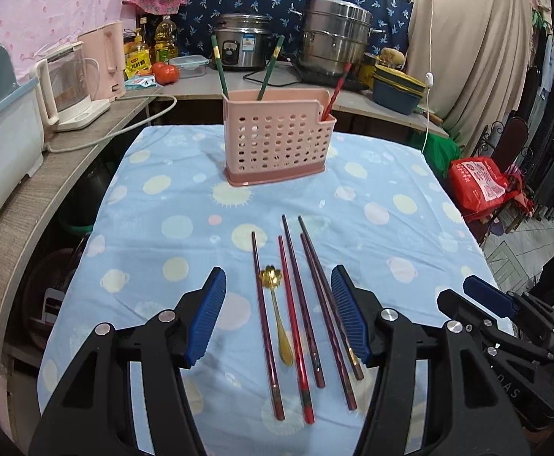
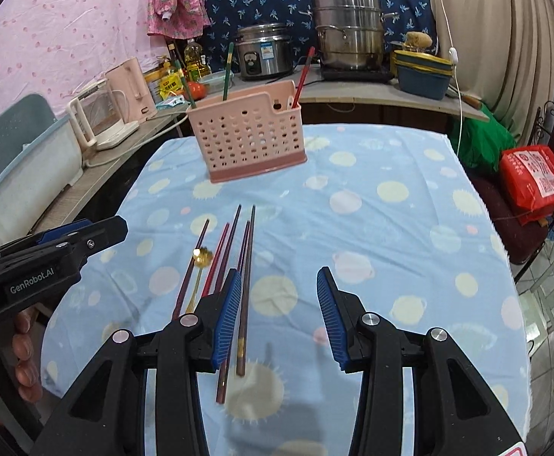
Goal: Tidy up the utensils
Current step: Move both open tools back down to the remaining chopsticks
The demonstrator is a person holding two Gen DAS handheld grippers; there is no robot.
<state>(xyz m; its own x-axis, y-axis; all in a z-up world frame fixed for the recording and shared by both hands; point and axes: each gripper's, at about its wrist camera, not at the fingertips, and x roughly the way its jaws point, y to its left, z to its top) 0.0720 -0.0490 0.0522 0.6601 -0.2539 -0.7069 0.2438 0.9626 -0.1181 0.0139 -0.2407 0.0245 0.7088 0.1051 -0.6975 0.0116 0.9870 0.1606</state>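
left gripper (image 1: 279, 315) jaws apart over chopsticks (image 1: 296, 323), spoon (image 1: 277, 311); right gripper (image 2: 275, 317) apart, empty; holder (image 1: 279, 140) awaits, likely destination

My left gripper (image 1: 279, 313): black angular plastic frame, blue ribbed pads (image 1: 206, 315), round silver screws at the pivots. My right gripper (image 2: 275, 317): same build, same blue pads (image 2: 227, 315). White "GenRobot.AI" lettering on the left unit's black side. Bare fingers (image 2: 26, 345) around its handle.

Pink holder (image 1: 277, 140) — gold spoon (image 1: 277, 311) — blue dotted cloth (image 1: 163, 228)
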